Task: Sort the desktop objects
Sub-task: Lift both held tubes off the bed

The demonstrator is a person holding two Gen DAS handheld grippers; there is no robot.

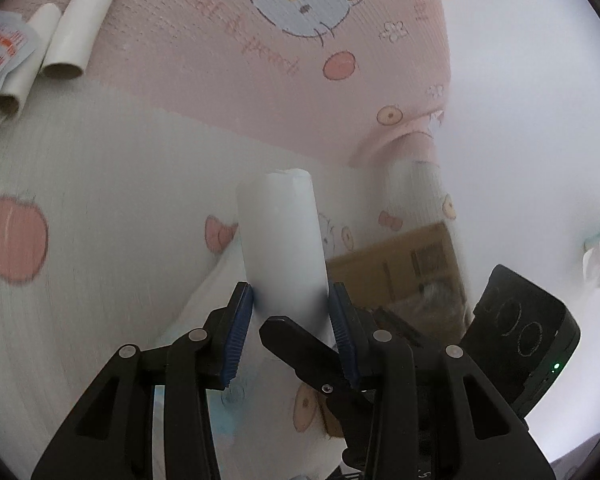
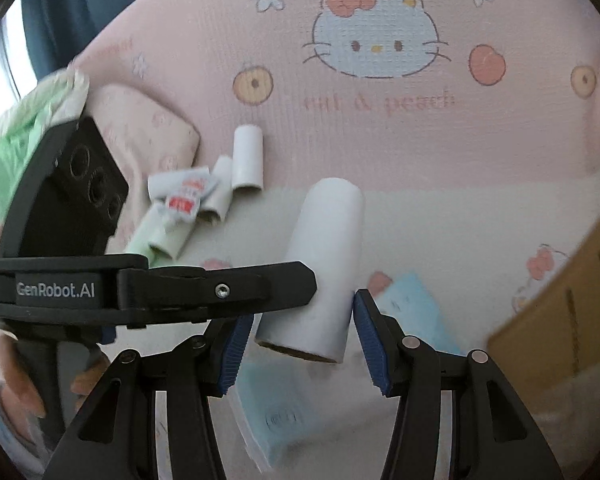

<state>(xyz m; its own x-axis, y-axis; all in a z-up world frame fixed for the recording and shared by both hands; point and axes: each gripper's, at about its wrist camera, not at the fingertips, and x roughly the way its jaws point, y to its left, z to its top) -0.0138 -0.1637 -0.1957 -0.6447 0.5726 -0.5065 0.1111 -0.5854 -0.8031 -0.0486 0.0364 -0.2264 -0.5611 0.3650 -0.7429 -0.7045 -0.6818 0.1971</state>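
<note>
My left gripper is shut on a white paper tube and holds it above the cloth. In the right wrist view the same tube lies between my right gripper's open blue pads, with the left gripper's black finger across its left side. A pile of white tubes and a red-and-white sachet lies on the Hello Kitty cloth; it also shows at top left in the left wrist view.
A cardboard box stands at the right. A light blue packet lies under the right gripper. A green crumpled wrapper sits far left. The other gripper's black body is at lower right.
</note>
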